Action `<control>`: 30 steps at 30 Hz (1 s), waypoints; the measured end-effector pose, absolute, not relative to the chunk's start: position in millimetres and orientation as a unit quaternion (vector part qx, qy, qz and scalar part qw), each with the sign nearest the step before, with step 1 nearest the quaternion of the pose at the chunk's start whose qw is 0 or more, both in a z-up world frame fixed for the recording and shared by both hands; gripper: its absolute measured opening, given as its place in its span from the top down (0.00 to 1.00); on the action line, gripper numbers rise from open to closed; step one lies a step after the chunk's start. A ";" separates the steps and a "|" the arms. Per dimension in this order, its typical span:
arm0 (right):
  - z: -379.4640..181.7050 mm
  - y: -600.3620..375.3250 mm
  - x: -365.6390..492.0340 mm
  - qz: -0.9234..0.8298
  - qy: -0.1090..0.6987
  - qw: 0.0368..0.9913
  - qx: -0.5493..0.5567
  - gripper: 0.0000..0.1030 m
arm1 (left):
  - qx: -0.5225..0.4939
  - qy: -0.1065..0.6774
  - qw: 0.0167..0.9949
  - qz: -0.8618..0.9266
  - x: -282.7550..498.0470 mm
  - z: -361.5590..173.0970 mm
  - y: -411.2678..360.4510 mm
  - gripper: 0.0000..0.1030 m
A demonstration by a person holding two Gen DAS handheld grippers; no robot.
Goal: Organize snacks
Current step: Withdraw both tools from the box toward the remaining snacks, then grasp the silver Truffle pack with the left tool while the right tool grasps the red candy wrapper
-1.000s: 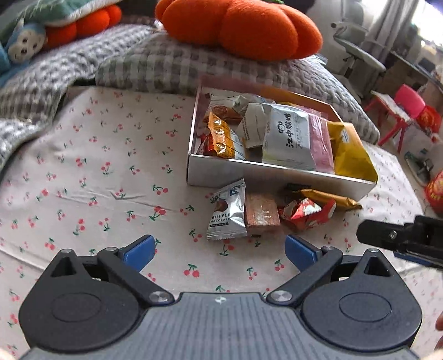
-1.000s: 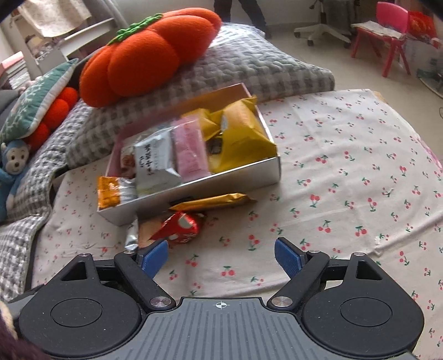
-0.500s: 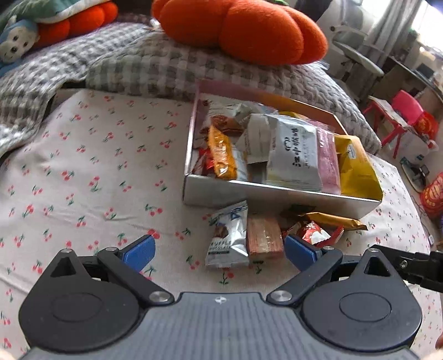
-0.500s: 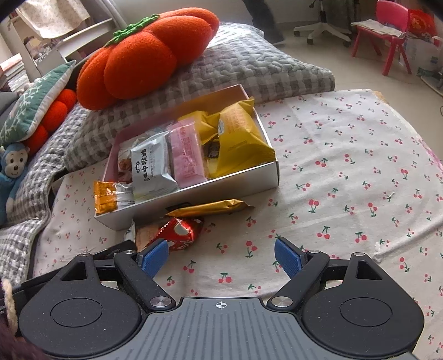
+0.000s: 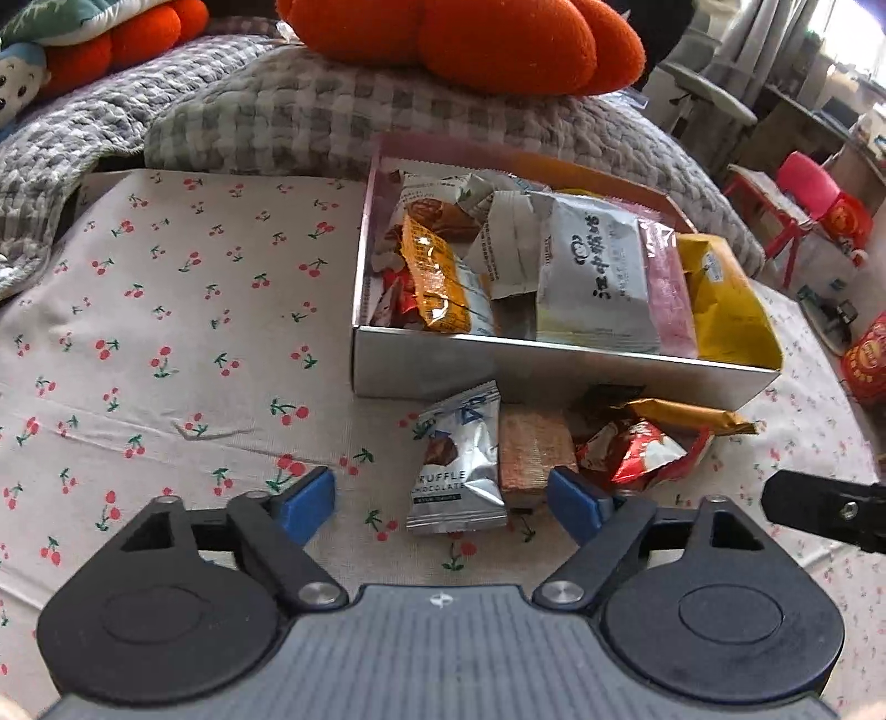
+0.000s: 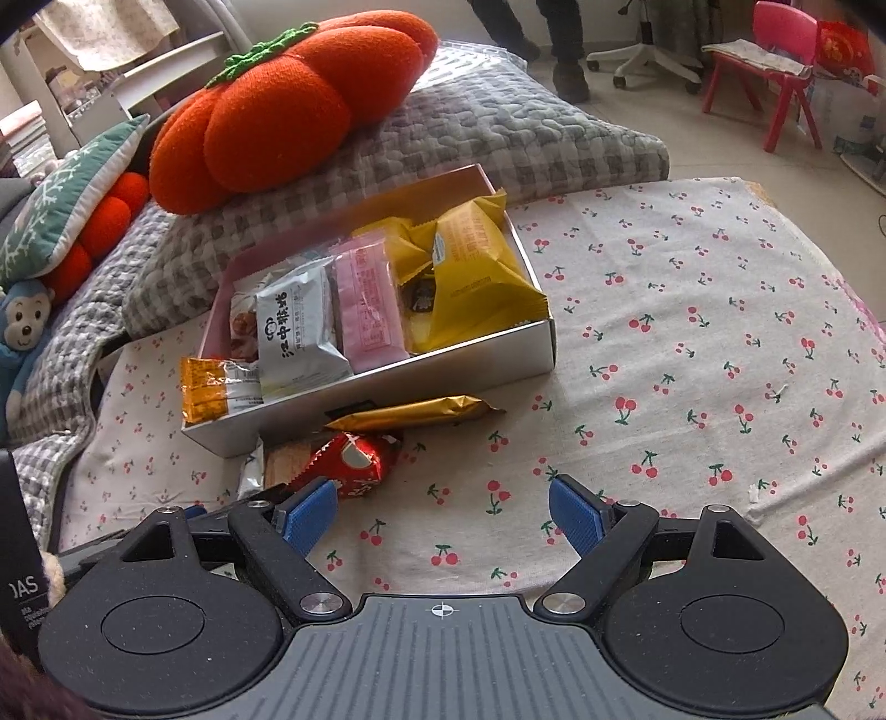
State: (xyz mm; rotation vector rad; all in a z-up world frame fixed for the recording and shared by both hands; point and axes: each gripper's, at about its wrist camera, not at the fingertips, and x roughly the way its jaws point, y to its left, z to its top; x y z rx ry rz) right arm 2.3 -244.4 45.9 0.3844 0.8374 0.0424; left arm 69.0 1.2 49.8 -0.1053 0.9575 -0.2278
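A silver box [image 5: 554, 365] full of snack packets sits on the cherry-print cloth [image 5: 166, 332]. Loose in front of it lie a silver truffle chocolate packet [image 5: 459, 465], a pink wafer [image 5: 531, 454], a red wrapper [image 5: 642, 454] and a gold bar [image 5: 692, 415]. My left gripper [image 5: 443, 498] hovers low over the truffle packet and wafer. Its jaws are closing, with both snacks between them and the pads not touching either. My right gripper [image 6: 443, 512] stands open over bare cloth, just right of the red wrapper [image 6: 354, 459], with the box [image 6: 415, 387] beyond.
An orange pumpkin cushion [image 6: 288, 105] rests on a grey checked quilt [image 6: 498, 127] behind the box. A monkey toy [image 6: 22, 327] is at far left. A red child's chair [image 6: 775, 72] and a person's legs [image 6: 565, 50] are beyond the bed.
My left gripper has come closer and lower over the loose snacks, and its jaws have narrowed. The right gripper has stayed put.
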 end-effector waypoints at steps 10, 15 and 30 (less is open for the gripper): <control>42.2 -242.8 6.1 0.019 0.410 0.894 0.182 0.17 | -0.044 0.443 0.882 -0.154 63.9 55.8 -9.1 0.72; 40.8 -244.8 6.3 0.021 0.409 0.893 0.186 0.17 | -0.048 0.442 0.882 -0.155 63.6 56.8 -8.1 0.77; 28.4 -233.1 33.9 0.067 0.416 0.876 0.233 0.17 | -0.111 0.453 0.873 -0.141 76.6 52.0 14.7 0.72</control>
